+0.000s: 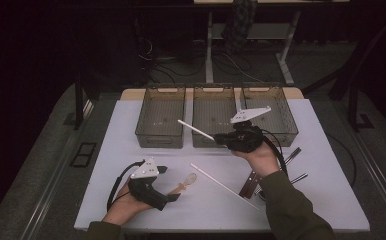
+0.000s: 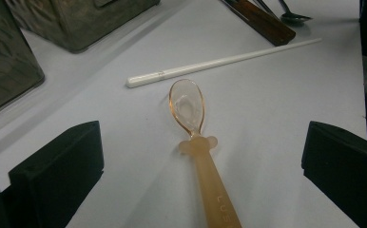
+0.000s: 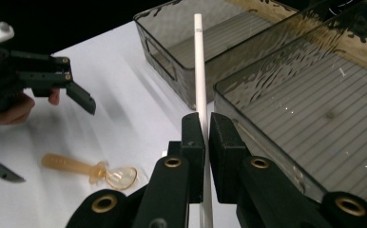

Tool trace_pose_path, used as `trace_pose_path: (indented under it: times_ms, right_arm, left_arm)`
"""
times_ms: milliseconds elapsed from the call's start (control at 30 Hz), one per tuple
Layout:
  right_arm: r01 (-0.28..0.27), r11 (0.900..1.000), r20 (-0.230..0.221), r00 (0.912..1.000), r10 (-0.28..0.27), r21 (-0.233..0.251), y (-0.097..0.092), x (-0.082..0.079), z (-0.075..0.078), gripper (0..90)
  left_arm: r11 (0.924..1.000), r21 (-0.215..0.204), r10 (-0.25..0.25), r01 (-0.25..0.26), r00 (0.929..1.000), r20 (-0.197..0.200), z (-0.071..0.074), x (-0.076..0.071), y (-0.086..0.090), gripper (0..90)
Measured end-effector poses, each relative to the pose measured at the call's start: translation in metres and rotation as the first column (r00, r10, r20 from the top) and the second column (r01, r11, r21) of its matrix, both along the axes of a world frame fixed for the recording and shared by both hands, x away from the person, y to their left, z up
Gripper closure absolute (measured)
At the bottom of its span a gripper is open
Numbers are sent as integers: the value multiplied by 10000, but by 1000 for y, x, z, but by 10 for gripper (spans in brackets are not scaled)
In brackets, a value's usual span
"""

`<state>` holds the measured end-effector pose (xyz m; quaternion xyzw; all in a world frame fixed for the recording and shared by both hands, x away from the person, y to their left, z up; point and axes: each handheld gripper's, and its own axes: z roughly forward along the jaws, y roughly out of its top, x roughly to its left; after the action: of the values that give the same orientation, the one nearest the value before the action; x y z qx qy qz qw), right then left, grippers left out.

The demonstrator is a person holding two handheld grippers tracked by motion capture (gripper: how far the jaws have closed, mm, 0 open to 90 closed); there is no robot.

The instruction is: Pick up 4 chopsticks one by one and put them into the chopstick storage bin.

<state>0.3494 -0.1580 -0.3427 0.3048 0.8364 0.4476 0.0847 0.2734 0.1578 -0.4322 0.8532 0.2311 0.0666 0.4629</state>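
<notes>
The right tongs (image 1: 222, 138) are clamped on a white chopstick (image 1: 195, 129), gripping it near one end so that most of its length juts out toward the bins; held that way, the free end can be steered over a rim and let fall inside. The left tongs (image 1: 167, 184) stand wide, nothing between them, low over the worktop (image 1: 131, 125) with an amber plastic spoon (image 2: 193, 137) lying in the gap between the jaws. That looks like a grasp being lined up on its handle, though the pads touch nothing yet.

Largest of the things is the worktop, a pale sheet that carries all the rest. Along its far edge three smoky see-through bins sit side by side: the left bin (image 1: 160, 122), the middle bin (image 1: 212, 117) and the right bin (image 1: 276, 112). They are set in a row, probably so each kind of utensil gets its own compartment. All three appear empty, so the sorting seems barely begun.

A second white chopstick (image 1: 224, 186) lies flat on the worktop, slanted between the two hands and just beyond the spoon's bowl. To the right, near the person's right sleeve, a small heap of cutlery (image 1: 291, 165) with dark-handled pieces waits, apart from the bins.
</notes>
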Motion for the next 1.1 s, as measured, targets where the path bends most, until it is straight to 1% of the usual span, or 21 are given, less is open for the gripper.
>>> trace_pose_path:
  times_ms: [100, 300, 667, 800, 1100]
  right_arm:
    - [39, 10000, 19, 10000, -39, 16, 5, 4, 3, 849]
    - [189, 9998, 38, 9998, -189, -105, 14, 14, 8, 849]
    - [496, 9986, 46, 9988, -495, -186, 33, 38, 17, 849]
    - [652, 9974, -13, 9979, -652, -300, 42, 47, 19, 848]
    - [835, 9951, -104, 9964, -841, -523, 68, 68, 19, 848]
  left_arm:
    - [10000, 4, -8, 8, 10000, 1, 0, 0, 0, 0]
    - [10000, -38, -12, 12, 10000, -5, 0, 0, 0, 0]
    - [9999, -107, -2, 2, 10000, -38, 0, 1, 1, 0]
    - [9998, -189, -53, 52, 10000, -36, 1, 1, 0, 0]
    - [9998, -168, -78, 77, 10000, -37, 0, 1, 0, 0]
